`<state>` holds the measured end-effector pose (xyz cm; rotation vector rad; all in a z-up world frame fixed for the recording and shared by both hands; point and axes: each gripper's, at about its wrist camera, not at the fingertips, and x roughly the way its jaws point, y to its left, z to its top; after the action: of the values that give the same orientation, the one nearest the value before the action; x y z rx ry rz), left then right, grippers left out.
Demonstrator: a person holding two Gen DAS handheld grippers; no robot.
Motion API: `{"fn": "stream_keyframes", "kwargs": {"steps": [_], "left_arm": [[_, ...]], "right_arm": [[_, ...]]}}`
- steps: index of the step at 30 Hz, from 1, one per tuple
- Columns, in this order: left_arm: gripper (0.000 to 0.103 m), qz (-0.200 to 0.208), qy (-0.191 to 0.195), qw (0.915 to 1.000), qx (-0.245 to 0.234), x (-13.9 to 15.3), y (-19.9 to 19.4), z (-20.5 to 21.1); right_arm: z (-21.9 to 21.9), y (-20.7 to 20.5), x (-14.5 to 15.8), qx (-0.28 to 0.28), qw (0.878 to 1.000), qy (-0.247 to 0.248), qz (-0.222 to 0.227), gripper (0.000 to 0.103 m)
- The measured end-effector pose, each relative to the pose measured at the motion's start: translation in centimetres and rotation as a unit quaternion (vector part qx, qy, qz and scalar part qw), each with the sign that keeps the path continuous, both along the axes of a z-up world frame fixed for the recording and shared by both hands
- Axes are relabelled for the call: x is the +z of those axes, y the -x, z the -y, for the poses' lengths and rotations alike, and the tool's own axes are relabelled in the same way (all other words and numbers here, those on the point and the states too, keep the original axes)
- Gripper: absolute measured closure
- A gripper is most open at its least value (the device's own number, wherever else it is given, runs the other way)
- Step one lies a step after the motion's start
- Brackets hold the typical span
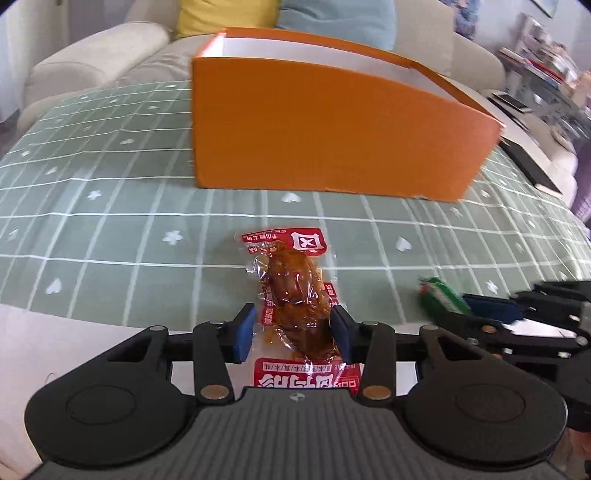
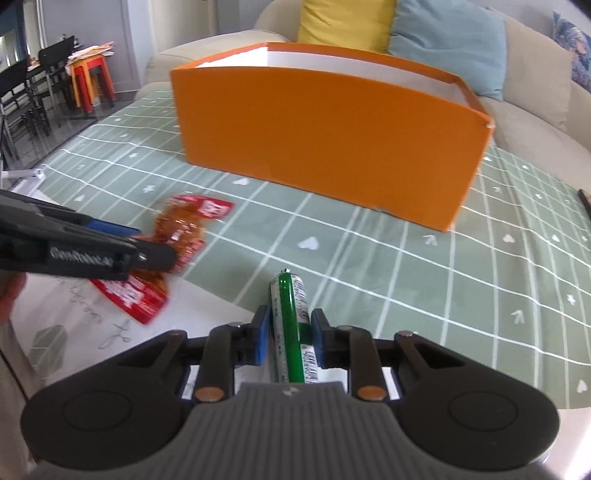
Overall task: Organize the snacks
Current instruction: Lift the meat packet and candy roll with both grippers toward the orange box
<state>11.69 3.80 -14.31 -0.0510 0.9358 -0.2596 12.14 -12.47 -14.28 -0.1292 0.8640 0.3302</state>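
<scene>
An open orange box (image 1: 325,129) with white inside stands on the green checked cloth, ahead of both grippers; it also shows in the right wrist view (image 2: 325,125). My left gripper (image 1: 293,332) is shut on a red and clear snack packet (image 1: 291,291) with brown food inside, also seen in the right wrist view (image 2: 181,229). My right gripper (image 2: 289,334) is shut on a green snack stick (image 2: 291,325), also seen at the right of the left wrist view (image 1: 441,297). Both grippers are side by side at the cloth's near edge.
A beige sofa (image 2: 532,110) with yellow (image 2: 343,22) and blue (image 2: 443,40) cushions lies behind the box. Black chairs and red stools (image 2: 92,77) stand far left. A dark flat object (image 1: 532,166) lies at the cloth's right edge. White table surface (image 1: 74,339) shows near the grippers.
</scene>
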Motion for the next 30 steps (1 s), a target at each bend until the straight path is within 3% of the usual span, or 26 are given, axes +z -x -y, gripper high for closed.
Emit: {"fn": "stream_keyframes", "kwargs": {"steps": [6,10,17,24,27,30], "left_arm": [[0.056,-0.017,0.046,0.9978,-0.044,0.2,0.5,1.5],[0.068,-0.043,0.102,0.9935,-0.029,0.1,0.1,1.0],[0.068,-0.081,0.176,0.981,0.012,-0.4,-0.5,-0.5],[0.069,-0.132,0.215,0.9662,0.053,-1.3,-0.8,-1.6],[0.062,-0.158,0.224,0.9595,0.067,-1.2,-0.7,-1.7],[0.061,-0.166,0.226,0.9571,0.073,-1.2,-0.6,-1.6]], "right_arm": [[-1.1,0.2,-0.1,0.026,1.0,-0.01,0.001,0.082],[-1.4,0.7,-0.3,0.036,0.999,-0.008,0.008,0.083],[-1.2,0.7,-0.5,0.033,0.999,-0.019,0.005,0.083],[-0.8,0.6,-0.7,0.035,0.999,-0.027,0.005,0.083],[-0.9,0.7,-0.6,0.042,0.999,-0.025,0.004,0.083],[-0.9,0.7,-0.6,0.043,0.999,-0.025,0.002,0.083]]}}
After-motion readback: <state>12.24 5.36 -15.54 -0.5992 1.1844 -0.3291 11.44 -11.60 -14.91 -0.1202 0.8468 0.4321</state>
